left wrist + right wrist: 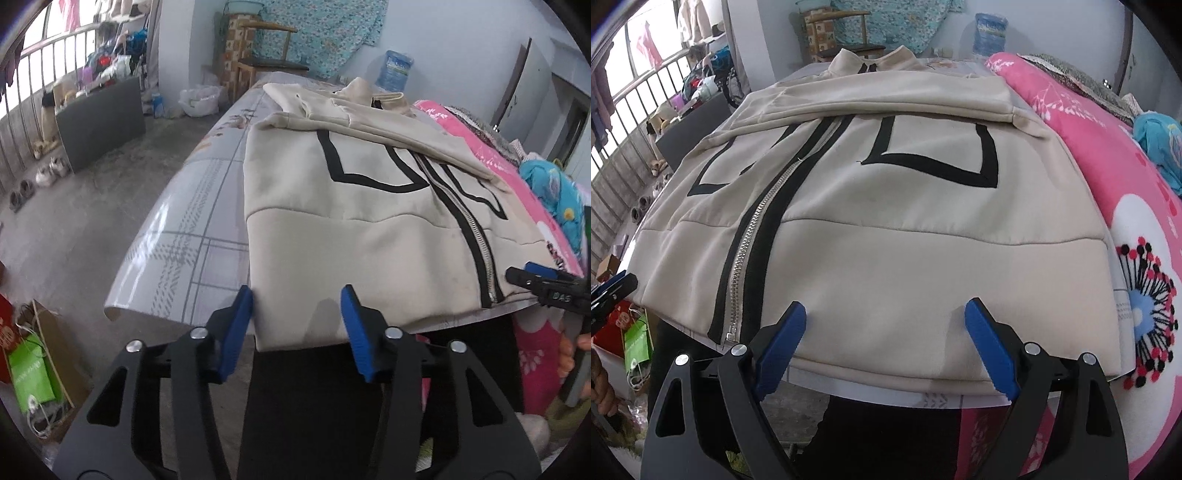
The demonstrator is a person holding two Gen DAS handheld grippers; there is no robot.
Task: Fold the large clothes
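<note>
A beige zip-up jacket point(354, 236) with black stripe patterns lies flat, front up, on a table covered in a glossy checked cloth point(184, 236). Its sleeves are folded across the chest, and the hem hangs slightly over the near edge. My left gripper point(297, 295) straddles the hem's left corner; the blue pads stand apart and the cloth between them lies flat. My right gripper point(886, 306) is open over the hem just right of the zipper point(753, 243) of the jacket point(886, 206). Each view catches the other gripper at its edge: the right gripper point(532, 275) and the left gripper point(617, 286).
A pink flowered quilt point(1108, 155) and a blue bundle point(554, 192) lie along the table's right side. A water bottle point(395, 70) and wooden chair point(269, 55) stand behind. On the floor at left are a green bag point(31, 373), shoes and a dark board.
</note>
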